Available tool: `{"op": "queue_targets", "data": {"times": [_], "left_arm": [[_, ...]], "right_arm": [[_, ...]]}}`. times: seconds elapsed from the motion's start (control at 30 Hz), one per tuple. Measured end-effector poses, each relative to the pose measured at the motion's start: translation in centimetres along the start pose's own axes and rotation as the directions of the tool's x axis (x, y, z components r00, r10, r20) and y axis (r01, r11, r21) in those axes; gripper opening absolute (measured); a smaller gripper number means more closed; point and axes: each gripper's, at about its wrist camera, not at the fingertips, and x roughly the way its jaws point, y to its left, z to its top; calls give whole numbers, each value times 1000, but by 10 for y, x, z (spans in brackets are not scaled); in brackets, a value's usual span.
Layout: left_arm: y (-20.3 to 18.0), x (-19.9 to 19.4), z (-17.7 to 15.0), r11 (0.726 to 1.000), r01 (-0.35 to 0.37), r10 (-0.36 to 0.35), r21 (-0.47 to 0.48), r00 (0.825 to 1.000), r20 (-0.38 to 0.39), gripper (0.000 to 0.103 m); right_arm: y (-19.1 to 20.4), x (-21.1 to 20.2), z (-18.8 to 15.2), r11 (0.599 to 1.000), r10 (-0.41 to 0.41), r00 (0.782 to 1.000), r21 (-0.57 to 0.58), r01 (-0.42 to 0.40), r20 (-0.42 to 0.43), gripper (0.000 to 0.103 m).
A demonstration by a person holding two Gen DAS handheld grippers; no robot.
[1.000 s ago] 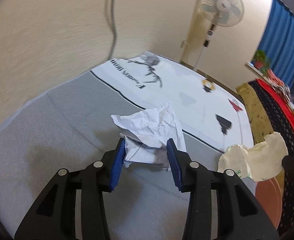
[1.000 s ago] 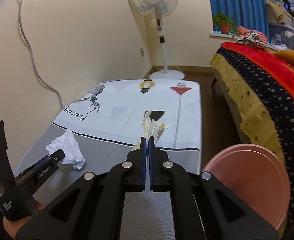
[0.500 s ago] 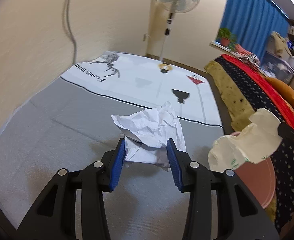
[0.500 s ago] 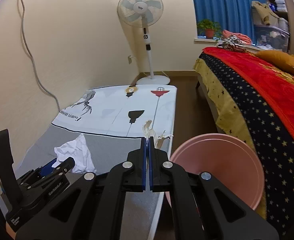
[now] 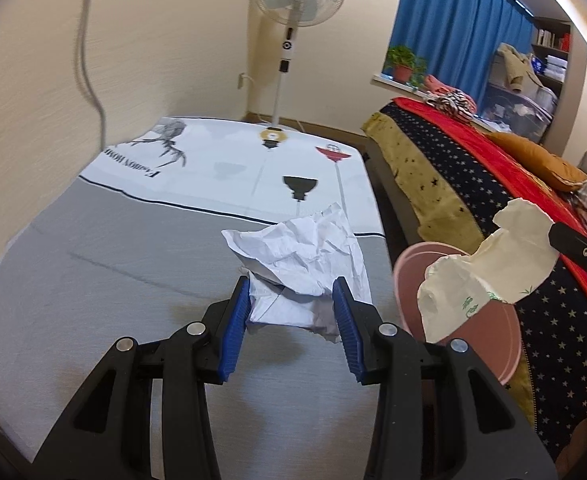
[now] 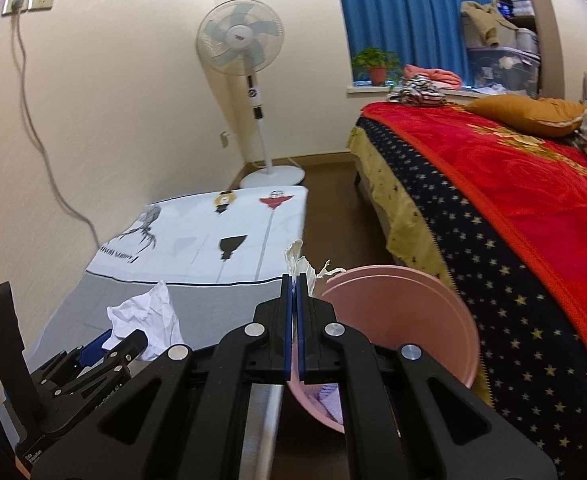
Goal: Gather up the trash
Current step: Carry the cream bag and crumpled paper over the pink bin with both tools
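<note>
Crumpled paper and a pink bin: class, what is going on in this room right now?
A person is collecting trash with two handheld grippers. The left gripper is clamped on a crumpled white paper above the grey mat. The right gripper is shut on a cream wrapper, held at the rim of the pink bin beside the bed. Neither piece has been dropped in yet.

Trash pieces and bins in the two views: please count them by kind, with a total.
Crumpled white paper, in left claw: 1
Cream wrapper, in right claw: 1
Pink bin: 1
Total: 3
</note>
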Motion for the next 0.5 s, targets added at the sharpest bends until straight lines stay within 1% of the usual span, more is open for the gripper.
{"op": "queue_targets", "data": {"times": [0.2, 0.5], "left_arm": [[-18, 3, -2, 998, 30, -30, 47, 1000, 4, 41], [-36, 20, -3, 994, 86, -84, 67, 996, -27, 41]], "right_arm": [[-18, -1, 0, 998, -51, 999, 36, 51, 5, 2], [-35, 2, 1, 990, -138, 990, 34, 137, 20, 2]]}}
